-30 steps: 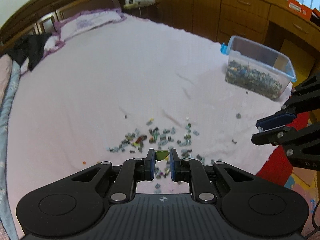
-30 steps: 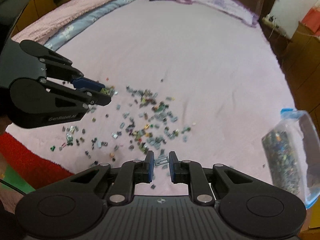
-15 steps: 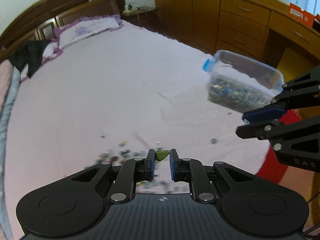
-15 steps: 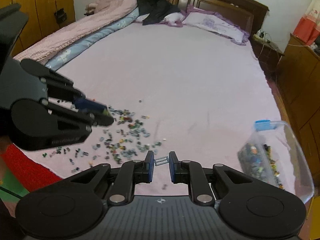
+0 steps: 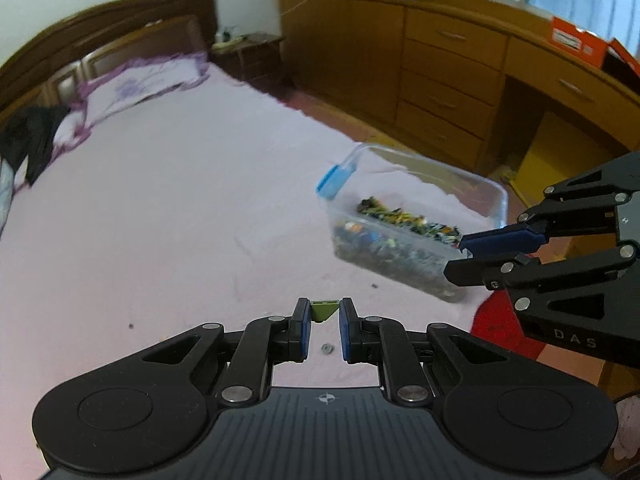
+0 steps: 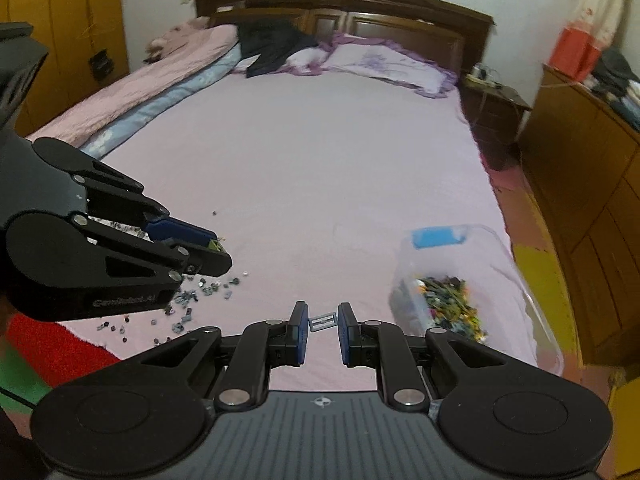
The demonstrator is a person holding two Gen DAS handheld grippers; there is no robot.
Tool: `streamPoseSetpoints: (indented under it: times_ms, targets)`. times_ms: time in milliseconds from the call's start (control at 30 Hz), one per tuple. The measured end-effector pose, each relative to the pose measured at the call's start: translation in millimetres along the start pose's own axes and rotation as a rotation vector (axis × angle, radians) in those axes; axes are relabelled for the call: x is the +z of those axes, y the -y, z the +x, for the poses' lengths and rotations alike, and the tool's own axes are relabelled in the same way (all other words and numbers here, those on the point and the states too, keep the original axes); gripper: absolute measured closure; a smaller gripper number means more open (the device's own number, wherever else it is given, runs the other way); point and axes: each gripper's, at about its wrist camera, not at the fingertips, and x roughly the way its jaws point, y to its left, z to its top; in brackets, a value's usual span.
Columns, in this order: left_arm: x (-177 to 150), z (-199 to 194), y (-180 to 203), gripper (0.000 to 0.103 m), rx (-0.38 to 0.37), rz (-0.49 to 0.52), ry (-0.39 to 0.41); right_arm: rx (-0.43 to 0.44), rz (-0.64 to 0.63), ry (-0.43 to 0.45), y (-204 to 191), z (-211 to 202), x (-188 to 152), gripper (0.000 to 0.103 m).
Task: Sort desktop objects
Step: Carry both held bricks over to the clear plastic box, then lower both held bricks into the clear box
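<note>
My left gripper point(image 5: 324, 312) is shut on a small green brick point(image 5: 323, 309) and holds it above the pink bed sheet. My right gripper point(image 6: 323, 322) is shut on a small grey-blue brick point(image 6: 322, 322). A clear plastic box point(image 5: 416, 224) with a blue clip, holding many small bricks, sits to the front right of the left gripper; it also shows in the right wrist view point(image 6: 472, 300), to the right of the right gripper. The right gripper shows in the left wrist view point(image 5: 464, 256) beside the box. A scatter of small loose bricks point(image 6: 200, 292) lies on the sheet at the left.
The pink bed sheet point(image 5: 160, 200) spreads wide ahead. Pillows point(image 6: 384, 64) and dark clothes point(image 6: 272, 44) lie at the headboard. Wooden drawers point(image 5: 448, 64) stand beyond the box. A red mat point(image 6: 48, 344) lies at the bed's near edge. One stray brick point(image 5: 327, 348) lies under the left gripper.
Both grippers have swung away from the brick scatter toward the plastic box, each keeping its brick. The box now sits closer and more central in both views.
</note>
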Motion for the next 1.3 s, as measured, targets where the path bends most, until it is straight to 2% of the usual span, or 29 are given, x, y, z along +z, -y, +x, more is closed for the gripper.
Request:
streamPoseSetpoints:
  times_ms: [233,333,533,867,1300]
  targets:
    - [16,15,14,0.086,-0.054,0.013,0.036,-0.064,0.013,-0.02,23,-7,-9,0.086]
    - [21,23,18,0.086,-0.067,0.051,0.063,-0.1,0.035,-0.011,31,-6,-8,0.086]
    - [36,38,25,0.086,-0.073,0.067,0.049,-0.126,0.064,-0.024,46,3,-13,0.086]
    - [75,78,55,0.086,-0.024,0.056,-0.013,-0.07,0.058,-0.03,118,35,-15,0.086]
    - [131,133,116,0.086,-0.039,0.073,-0.06,-0.018,0.052,-0.099,208,72,-27,0.086]
